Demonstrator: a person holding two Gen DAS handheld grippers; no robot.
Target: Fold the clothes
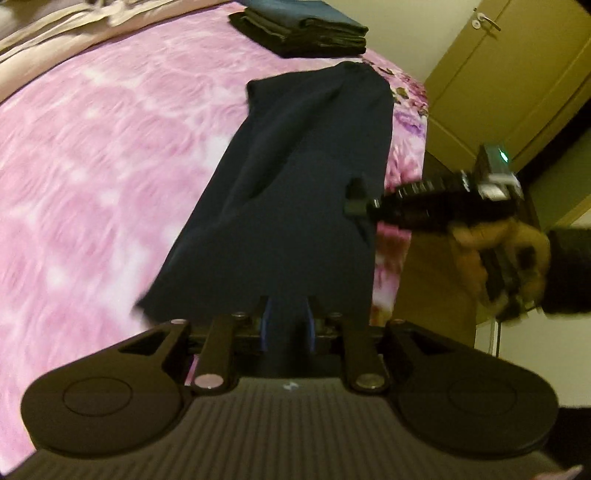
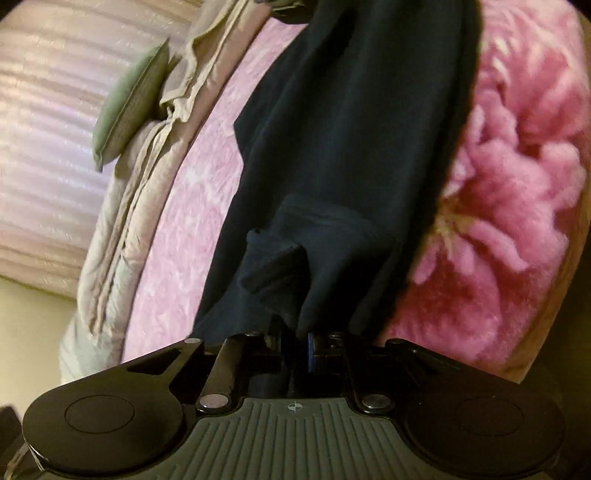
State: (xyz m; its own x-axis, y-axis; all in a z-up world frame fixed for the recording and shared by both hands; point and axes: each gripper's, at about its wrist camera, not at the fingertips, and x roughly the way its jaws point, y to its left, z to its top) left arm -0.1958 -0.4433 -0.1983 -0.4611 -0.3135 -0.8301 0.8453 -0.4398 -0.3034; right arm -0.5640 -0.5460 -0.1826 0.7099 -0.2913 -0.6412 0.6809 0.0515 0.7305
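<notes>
A: Only the left view shows the folded stack [image 1: 299, 31] at top centre.

B: Both the left gripper [image 1: 287, 317] and right gripper [image 2: 295, 339] pinch the navy garment [image 1: 295, 177] over the pink bed [image 1: 92, 147], frame centre.

- The bed [image 1: 110, 147] carries everything here, covered by a fluffy pink blanket [image 2: 517, 206] with big flower prints.
- A dark navy garment [image 1: 295, 184] stretches along the blanket near the bed's edge.
- A stack of folded dark clothes [image 1: 303, 29] sits beyond it.
- Crumpled beige bedding [image 2: 147, 206] bunches along the far side, a green cushion [image 2: 129, 107] against it.
</notes>
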